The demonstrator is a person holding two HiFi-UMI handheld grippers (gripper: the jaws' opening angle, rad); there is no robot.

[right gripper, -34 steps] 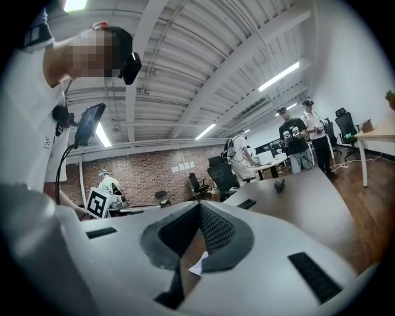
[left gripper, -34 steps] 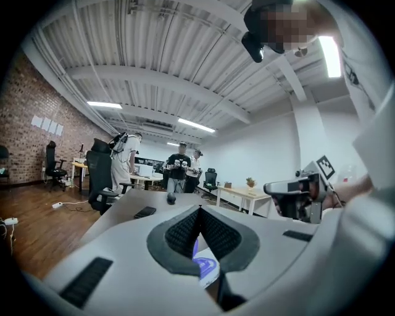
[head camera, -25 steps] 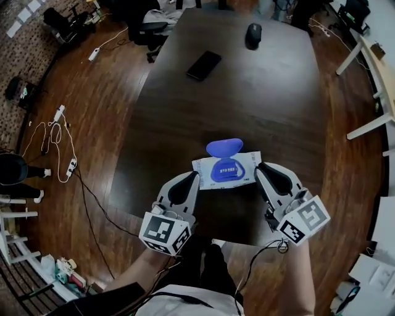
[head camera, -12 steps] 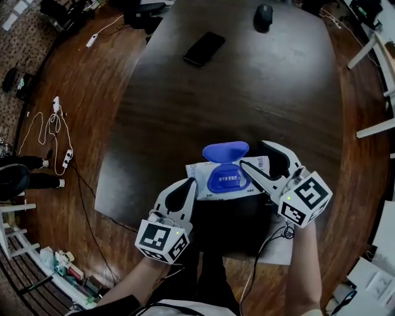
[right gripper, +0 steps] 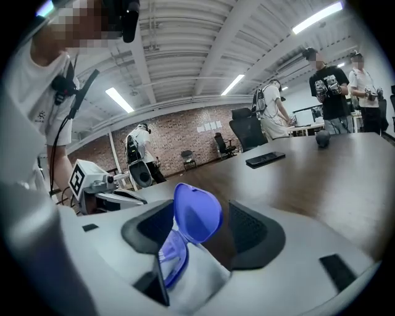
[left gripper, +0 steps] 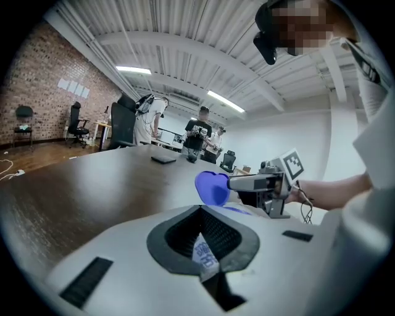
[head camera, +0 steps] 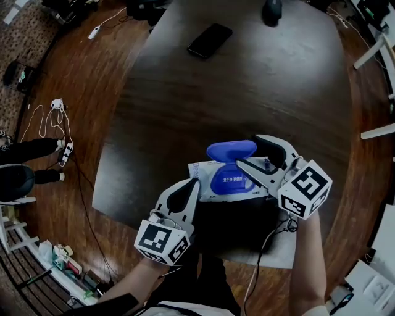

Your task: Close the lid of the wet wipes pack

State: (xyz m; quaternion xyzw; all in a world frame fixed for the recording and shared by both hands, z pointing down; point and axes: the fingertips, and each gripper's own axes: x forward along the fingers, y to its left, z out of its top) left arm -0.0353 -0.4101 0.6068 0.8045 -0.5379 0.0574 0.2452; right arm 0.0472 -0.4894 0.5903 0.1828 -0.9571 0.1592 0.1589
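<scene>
The white wet wipes pack (head camera: 213, 182) lies near the table's front edge, its blue lid (head camera: 231, 150) standing open and upright. My left gripper (head camera: 190, 184) is shut on the pack's left edge; in the left gripper view a printed scrap of the pack (left gripper: 205, 256) sits between the closed jaws of that gripper (left gripper: 201, 210). My right gripper (head camera: 248, 150) comes in from the right with its jaws opening. In the right gripper view the lid (right gripper: 197, 213) stands in the gap of the right gripper (right gripper: 199, 208), and neither pad touches it.
A black phone (head camera: 210, 40) and a black mouse (head camera: 272, 11) lie far back on the dark wooden table (head camera: 185, 105). Cables and a power strip (head camera: 62, 133) lie on the floor at left. White table legs (head camera: 376, 129) stand at right. People stand beyond the table's far end.
Both grippers have sunk toward the table with the pack. The right gripper, shut at the pack's right edge before, has opened and swung in around the raised lid.
</scene>
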